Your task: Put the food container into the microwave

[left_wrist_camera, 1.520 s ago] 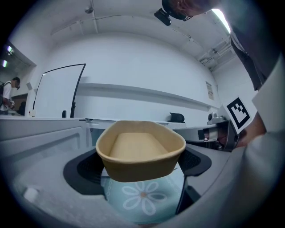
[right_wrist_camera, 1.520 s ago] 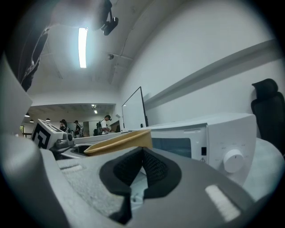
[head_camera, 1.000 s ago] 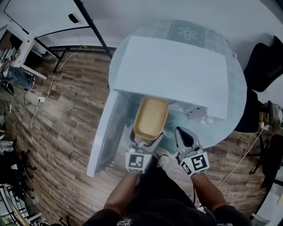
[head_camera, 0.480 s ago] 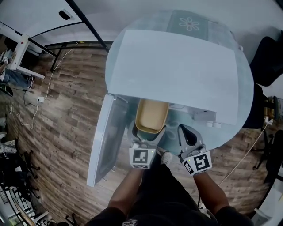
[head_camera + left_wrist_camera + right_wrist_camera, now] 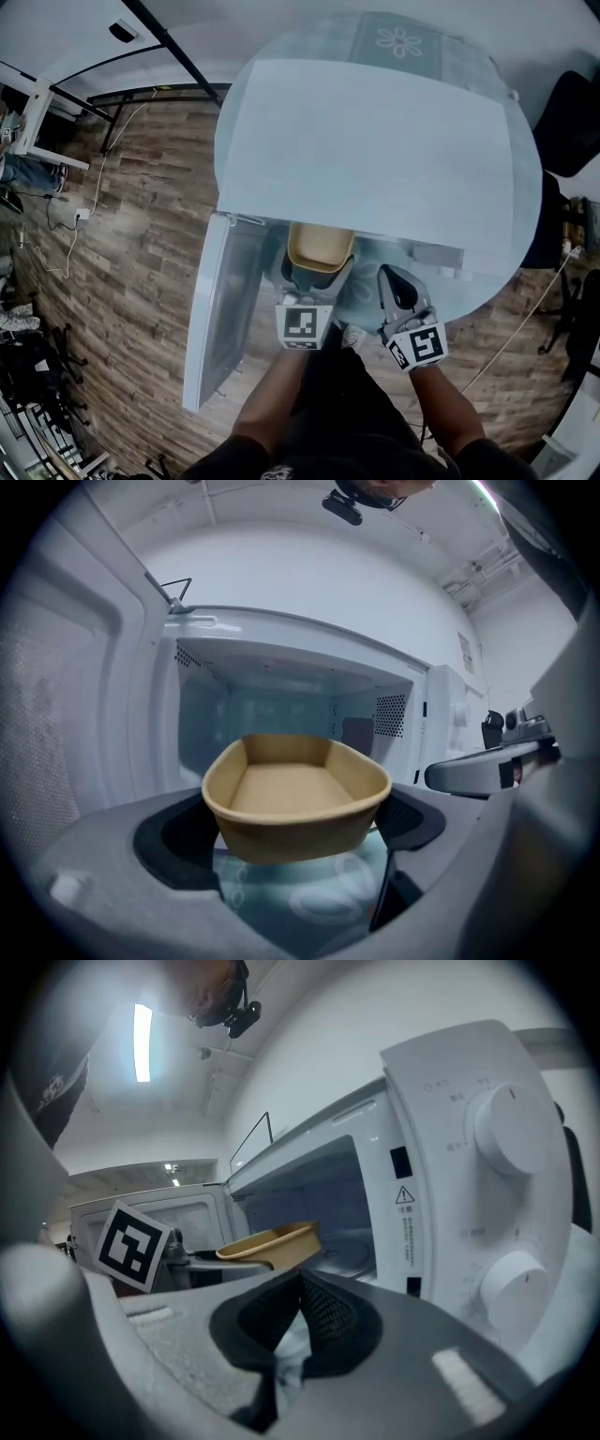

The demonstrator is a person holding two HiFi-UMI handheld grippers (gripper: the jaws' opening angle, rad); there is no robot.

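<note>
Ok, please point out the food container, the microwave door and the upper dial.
food container (image 5: 291, 832): left gripper view, its front wall.
microwave door (image 5: 225, 309): head view, middle of the open panel.
upper dial (image 5: 511, 1121): right gripper view, its round face.

A round table (image 5: 528, 187) with a pale bluish-green top stands on a floor of wooden planks (image 5: 141, 272). At its far edge lies a mat with a white flower pattern (image 5: 398, 39). A black chair (image 5: 567, 108) stands just beside the table on the right. At the top left a black slanted bar (image 5: 178, 52) crosses above the floor, and a white desk (image 5: 37, 98) stands well apart from the table. Thin cables (image 5: 98, 183) run over the planks to a small white plug block (image 5: 82, 214). In the right gripper view a long ceiling lamp (image 5: 142, 1042) is lit.
</note>
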